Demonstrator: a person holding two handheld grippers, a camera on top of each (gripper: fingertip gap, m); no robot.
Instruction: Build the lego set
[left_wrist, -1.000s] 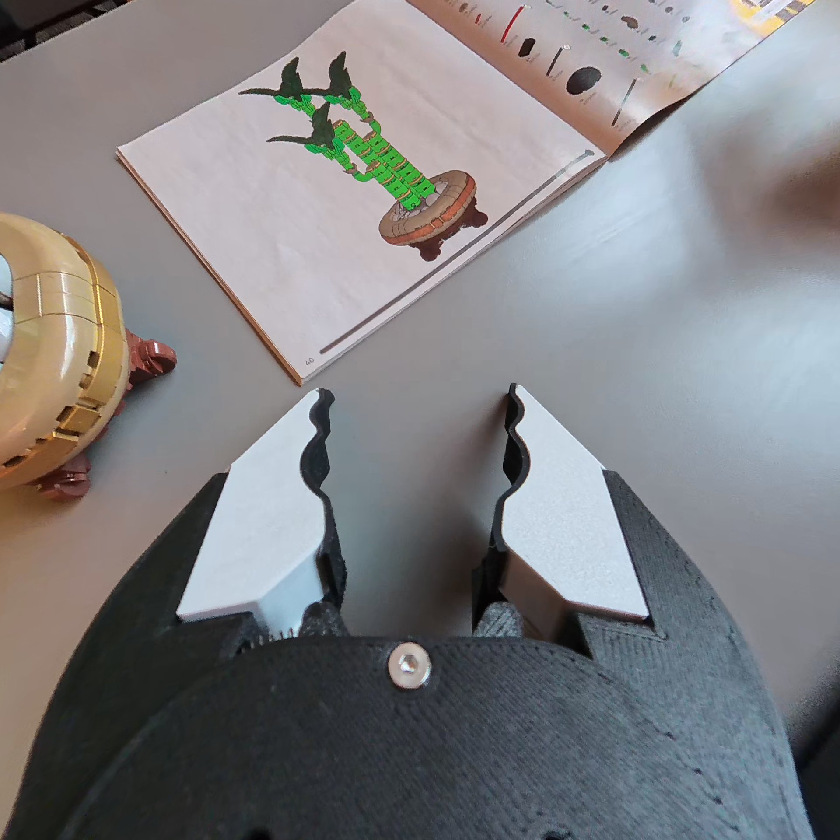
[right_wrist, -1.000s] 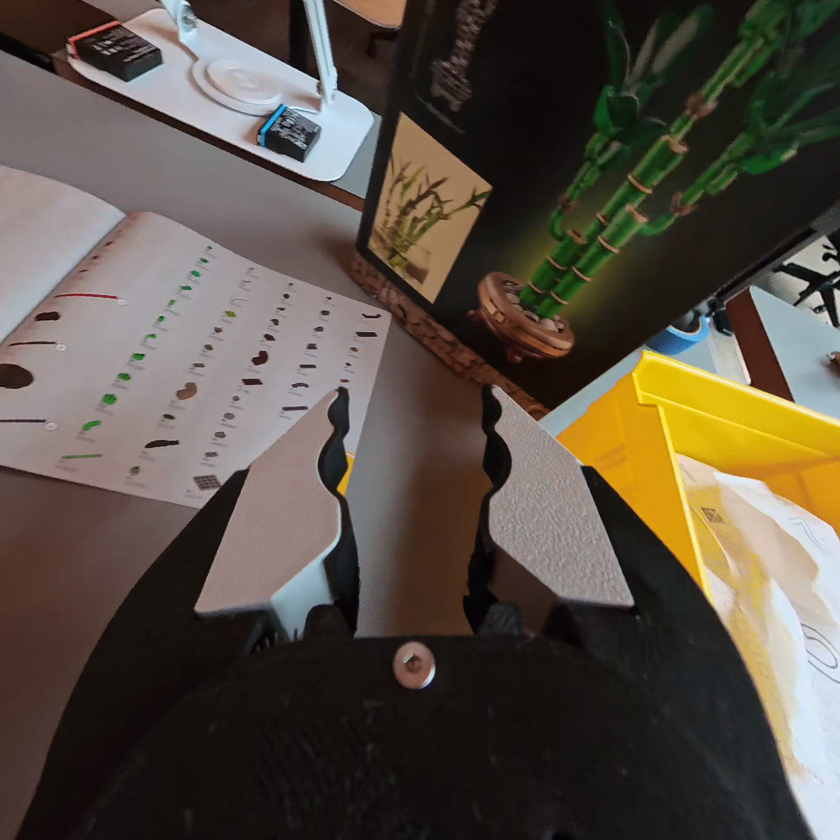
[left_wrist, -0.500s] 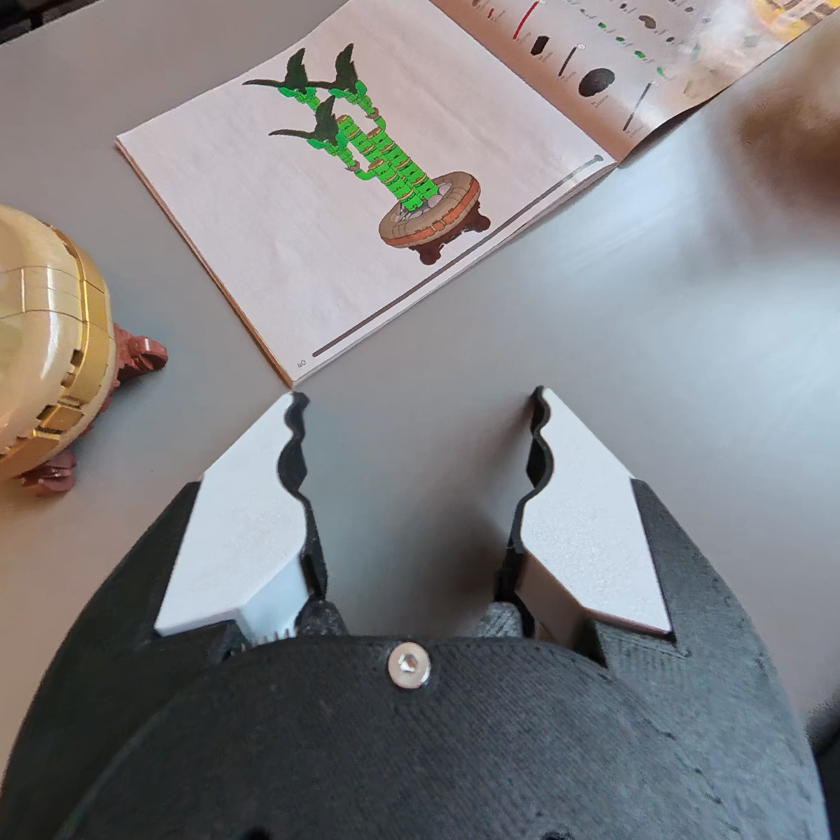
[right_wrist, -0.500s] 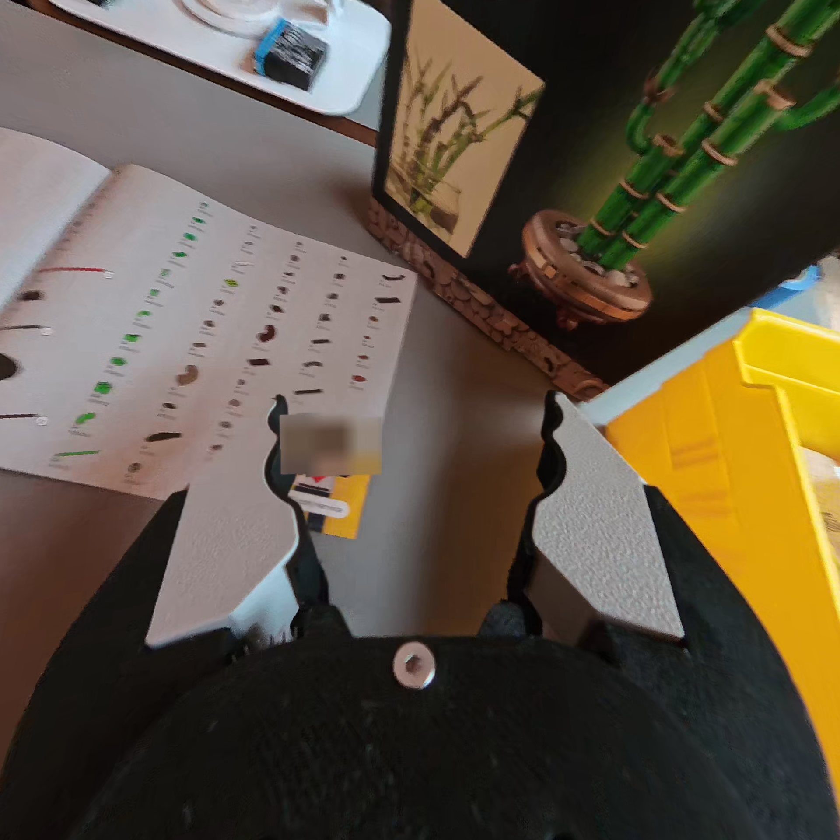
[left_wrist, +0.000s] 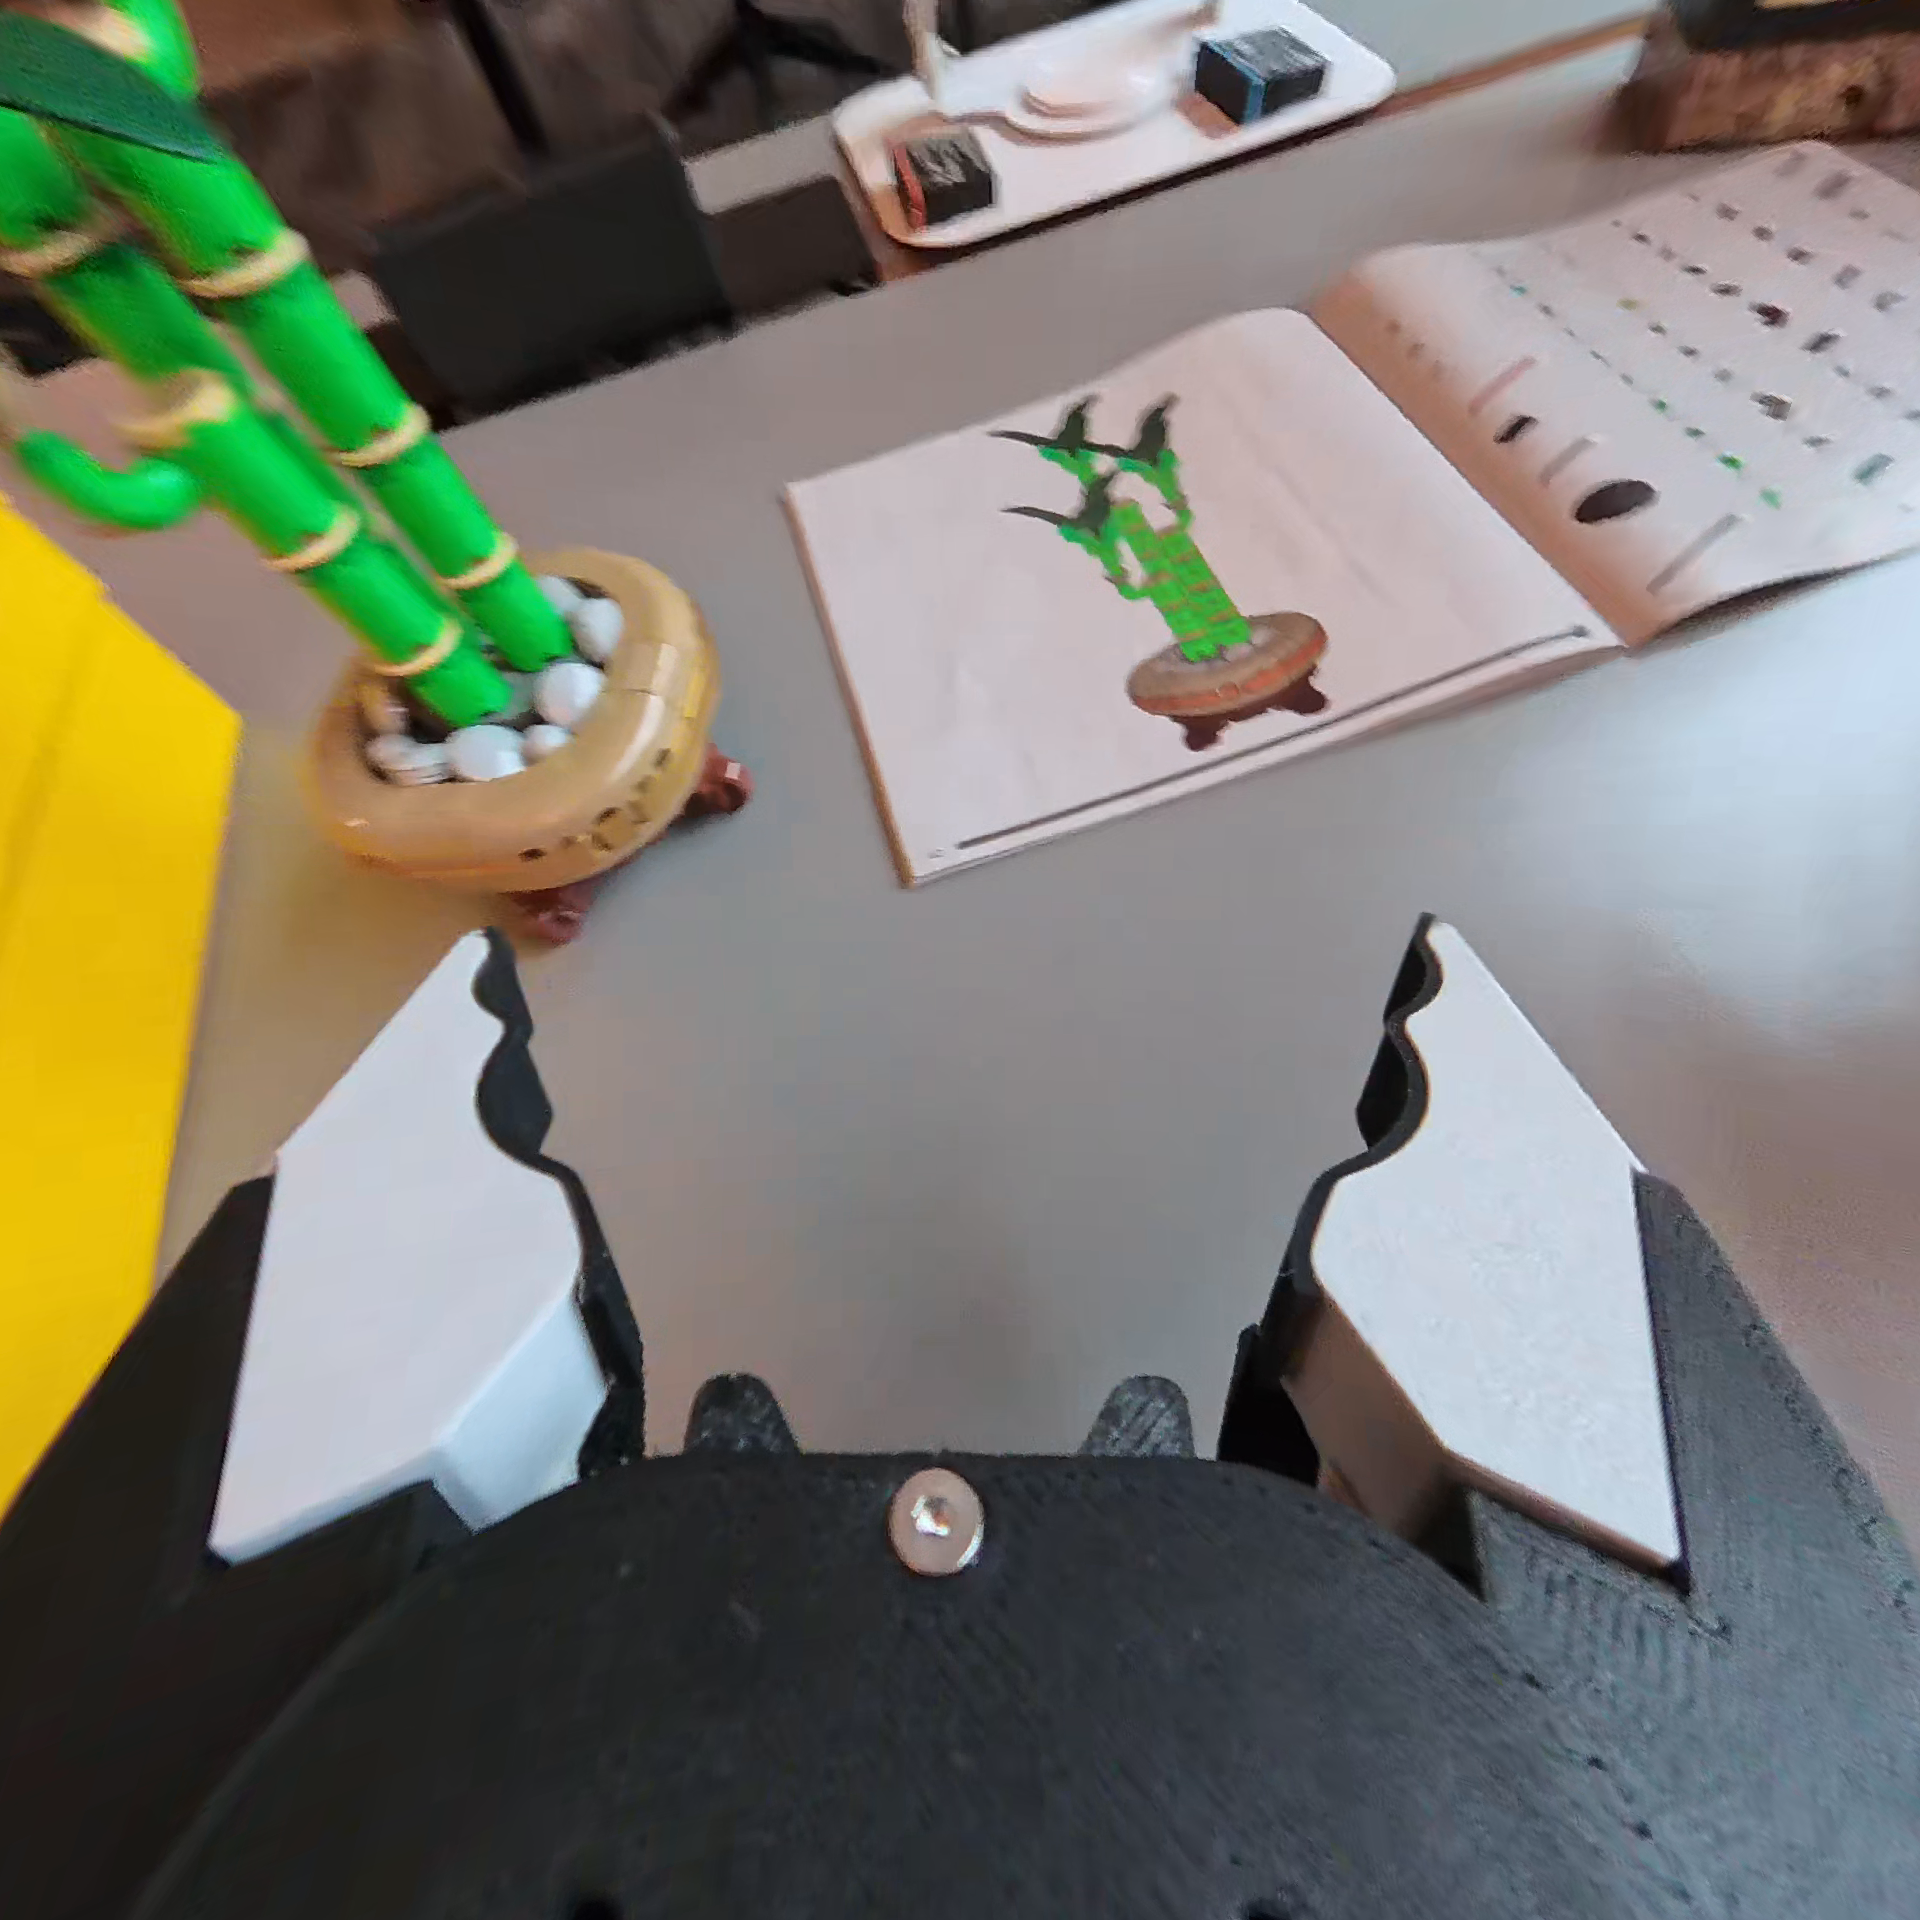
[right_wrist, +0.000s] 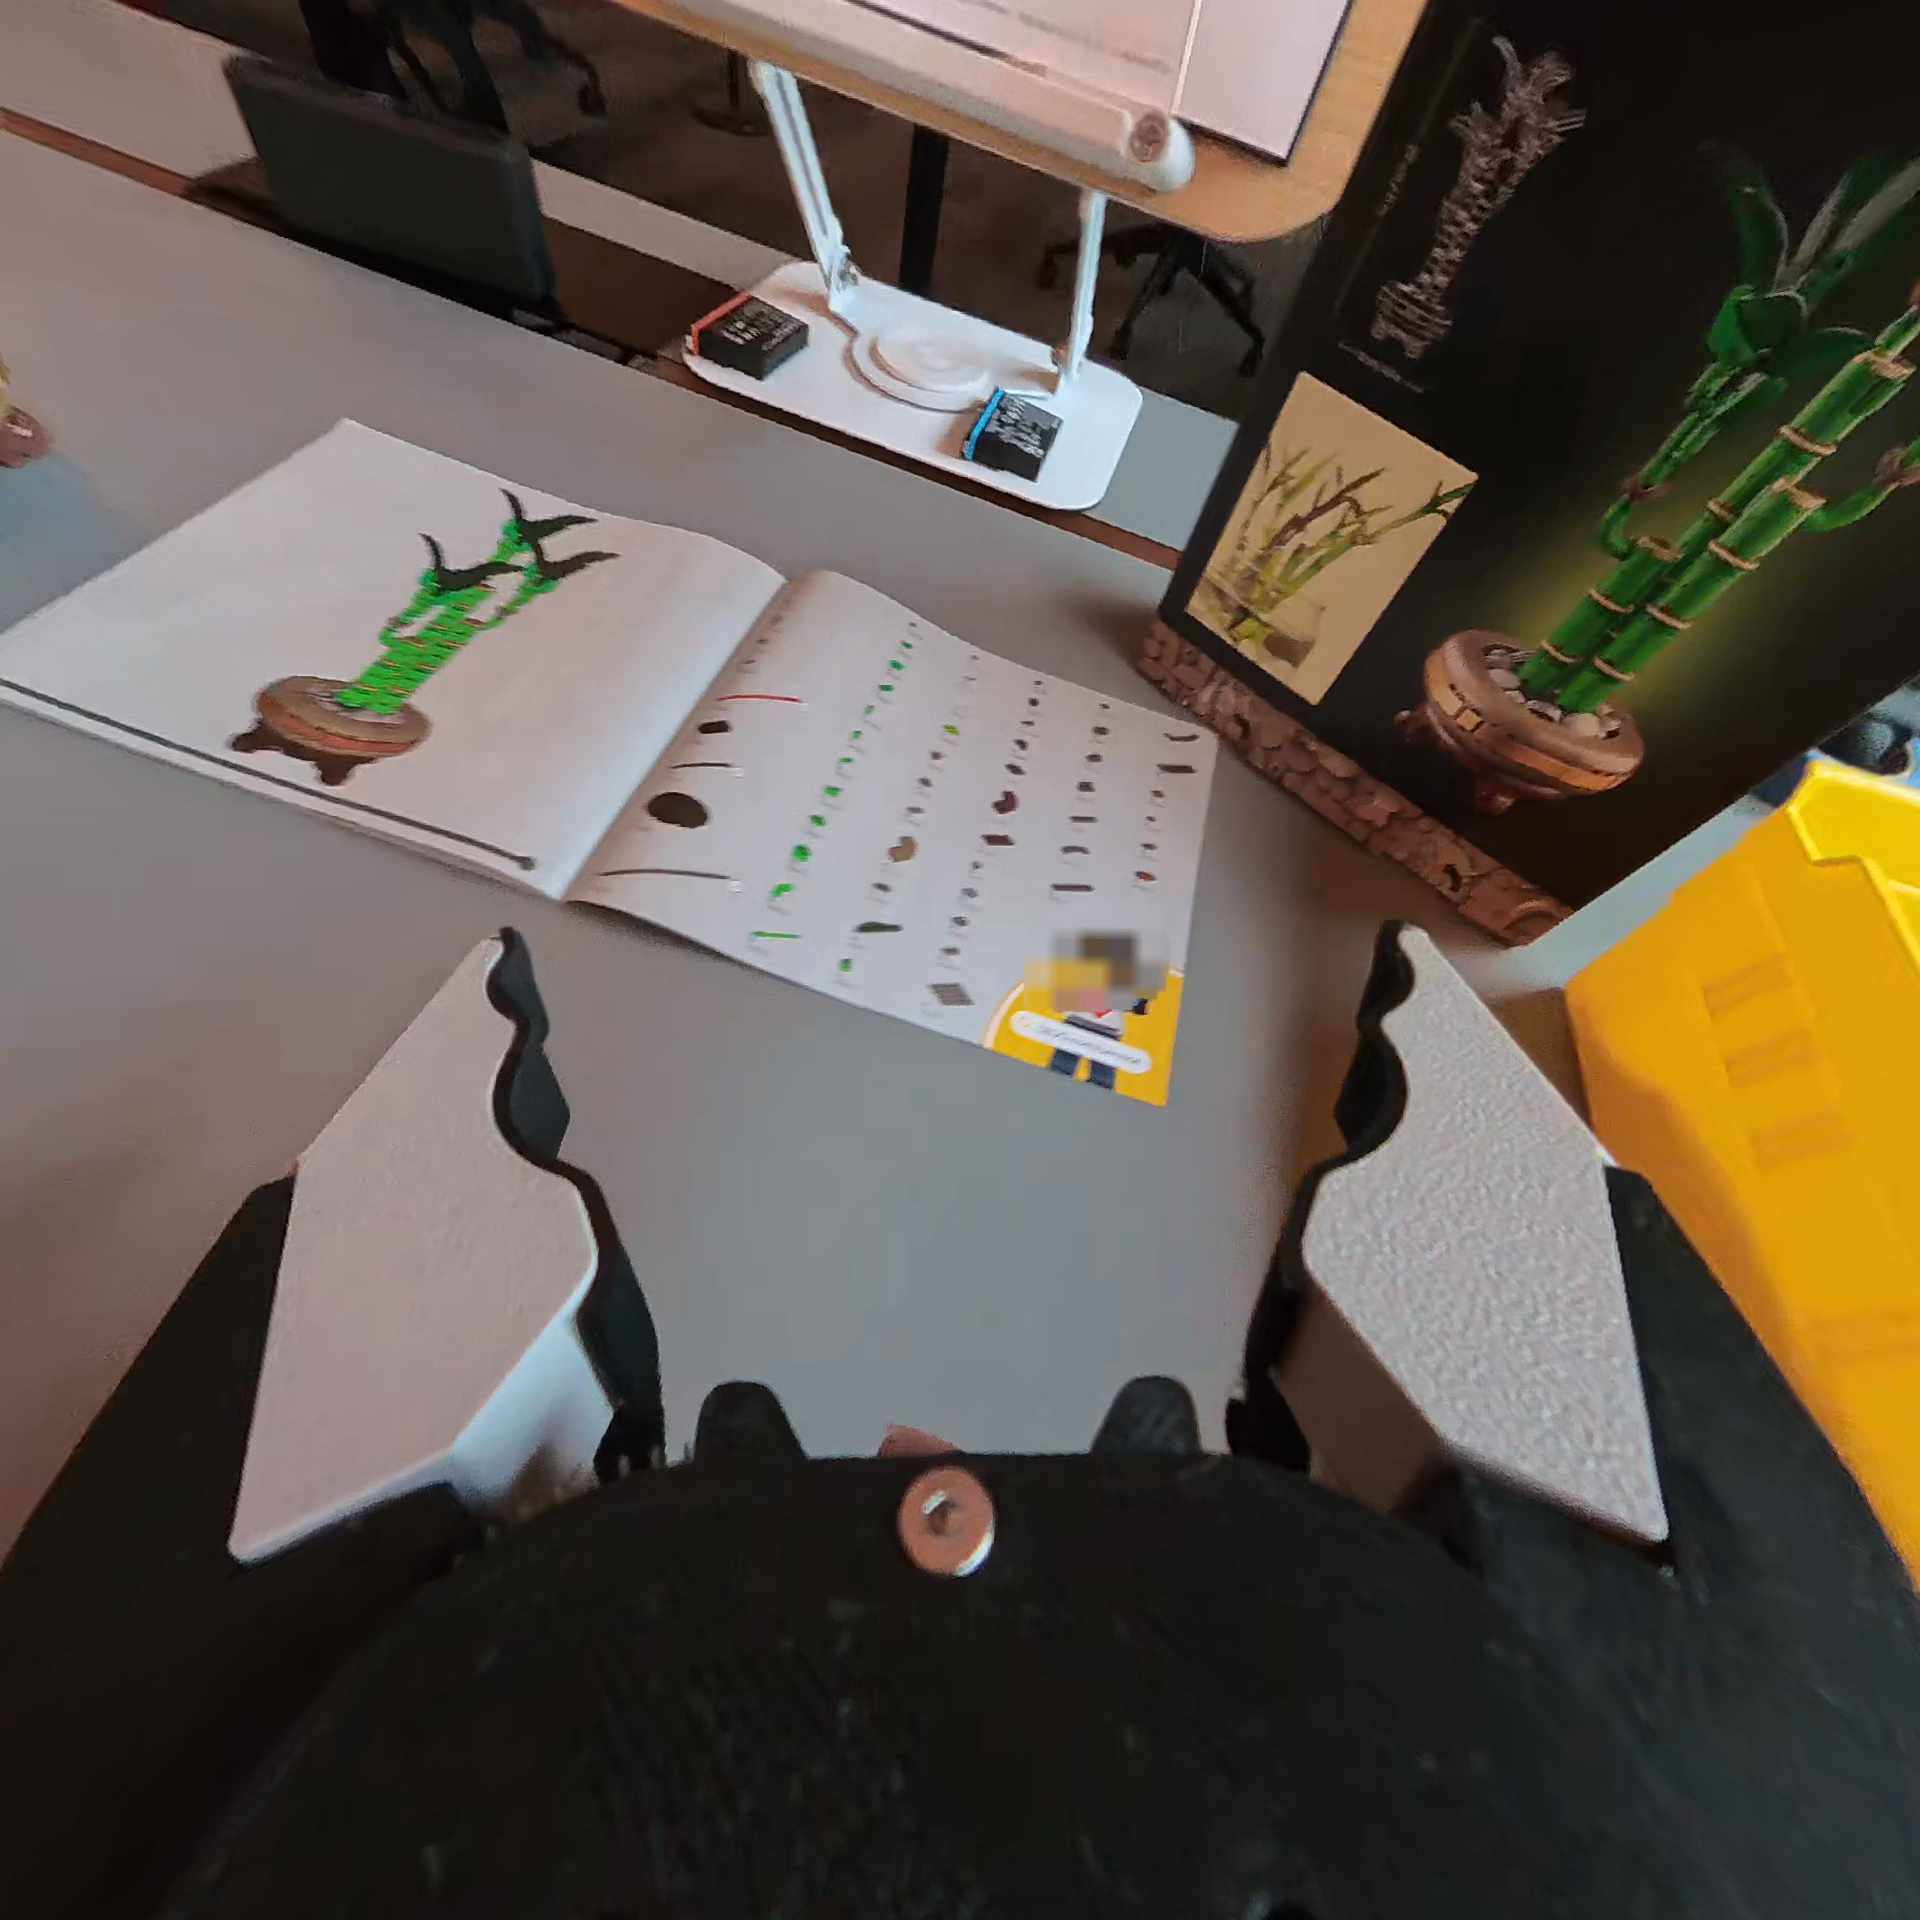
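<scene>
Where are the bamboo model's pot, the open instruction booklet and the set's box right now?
bamboo model's pot (left_wrist: 623, 821): left wrist view, on its tan outer wall.
instruction booklet (right_wrist: 582, 665): right wrist view, on the blank part of the left page.
set's box (right_wrist: 1579, 343): right wrist view, on its dark front face.

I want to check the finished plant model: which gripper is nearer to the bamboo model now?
Left. The bamboo model stands just ahead-left of the left gripper; the right gripper faces the booklet, model almost out of view.
</scene>
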